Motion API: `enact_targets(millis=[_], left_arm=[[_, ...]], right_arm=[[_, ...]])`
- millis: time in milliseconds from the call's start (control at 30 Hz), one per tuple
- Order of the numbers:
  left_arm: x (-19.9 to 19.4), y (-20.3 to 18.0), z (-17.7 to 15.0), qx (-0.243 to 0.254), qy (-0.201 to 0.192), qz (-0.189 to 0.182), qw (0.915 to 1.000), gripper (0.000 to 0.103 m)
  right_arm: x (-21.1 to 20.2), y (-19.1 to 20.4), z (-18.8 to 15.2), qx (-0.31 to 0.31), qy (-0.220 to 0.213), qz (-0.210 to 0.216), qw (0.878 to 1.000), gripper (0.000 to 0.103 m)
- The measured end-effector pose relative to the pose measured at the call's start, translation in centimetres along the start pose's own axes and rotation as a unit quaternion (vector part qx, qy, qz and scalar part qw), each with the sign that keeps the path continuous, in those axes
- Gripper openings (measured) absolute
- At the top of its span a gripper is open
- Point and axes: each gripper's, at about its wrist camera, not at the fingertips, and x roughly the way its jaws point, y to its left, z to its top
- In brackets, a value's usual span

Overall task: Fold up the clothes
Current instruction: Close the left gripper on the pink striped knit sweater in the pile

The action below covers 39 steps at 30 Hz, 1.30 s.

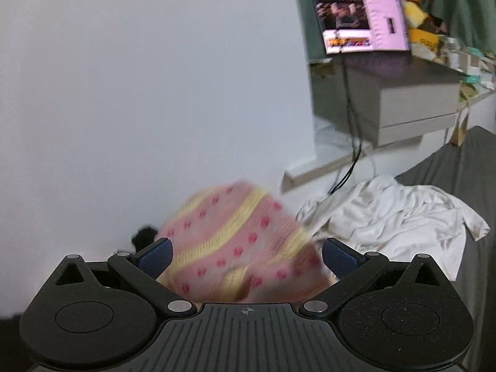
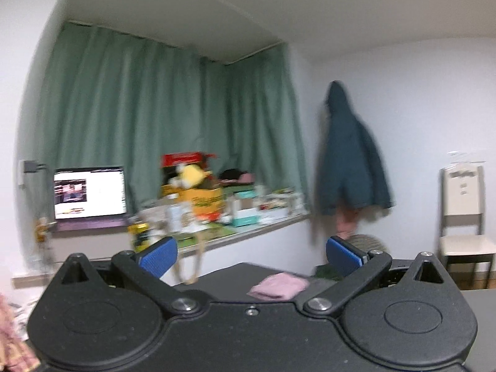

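Note:
A pink knit sweater (image 1: pixel 235 241) with yellow stripes and red dots bulges up, blurred, in the left wrist view. My left gripper (image 1: pixel 248 259) is open, its blue-padded fingers (image 1: pixel 156 255) standing wide on either side of the sweater; whether they touch it I cannot tell. A crumpled white garment (image 1: pixel 396 217) lies to the right on the dark grey bed (image 1: pixel 465 170). My right gripper (image 2: pixel 251 255) is open and holds nothing, pointing across the room. A folded pink cloth (image 2: pixel 279 288) rests on the bed ahead of it. A strip of the sweater (image 2: pixel 12 341) shows at the lower left edge.
A lit laptop (image 1: pixel 359 18) sits on a ledge by green curtains (image 2: pixel 155 117), with cables hanging down. The ledge (image 2: pixel 248 232) is cluttered with boxes and bottles. A dark teal coat (image 2: pixel 350 161) hangs on the wall, and a pale chair (image 2: pixel 465 217) stands at the right.

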Motion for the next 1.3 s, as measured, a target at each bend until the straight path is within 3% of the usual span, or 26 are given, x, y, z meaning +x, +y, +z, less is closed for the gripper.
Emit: enact_targets(millis=[133,333,467,533,633,733,967,1067,1133,1300], left_arm=[[3.4,0.4,-0.7,-0.042,0.032,0.036,0.9980,0.103],[6.8,-0.8,-0.7,-0.034,0.062,0.010,0.9974,0.103],[5.8,0.3,-1.9,-0.074,0.085,-0.025,0.9934,0.103],[5.6,0.2,-2.0,-0.073,0.071,-0.034,0.9943,0.103],[5.0,-1.1,-2.4,-0.022,0.026,-0.019,0.9992,0.103],[3.6,-1.1,-2.7,0.011,0.026,-0.002,0.9996,0.103],[4.3,-1.3,-2.1,-0.020,0.033,-0.006,0.9992,0.102],[4.3,-1.8,-1.9,-0.020,0.020,-0.016,0.9995,0.092],[4.4,-1.9,-1.7,-0.019,0.014,-0.022,0.9995,0.073],[4.8,-1.4,-1.7,-0.028,0.010,-0.034,0.9990,0.047]], right_arm=[[0.7,1.8,-0.5,-0.015,0.017,0.034,0.999,0.103],[0.5,3.1,-1.8,-0.012,0.037,0.041,0.998,0.103],[0.3,3.3,-2.2,-0.008,0.043,0.040,0.998,0.103],[0.4,3.4,-2.4,-0.009,0.045,0.036,0.998,0.103],[0.6,3.4,-2.6,-0.001,0.053,0.036,0.998,0.103],[0.8,3.5,-2.7,0.004,0.057,0.036,0.998,0.103],[0.7,3.9,-3.2,-0.004,0.063,0.034,0.997,0.103],[0.9,3.9,-3.5,0.001,0.069,0.034,0.997,0.103],[0.9,3.9,-3.6,0.004,0.072,0.034,0.997,0.103],[1.0,3.8,-3.8,0.006,0.076,0.031,0.997,0.103]])
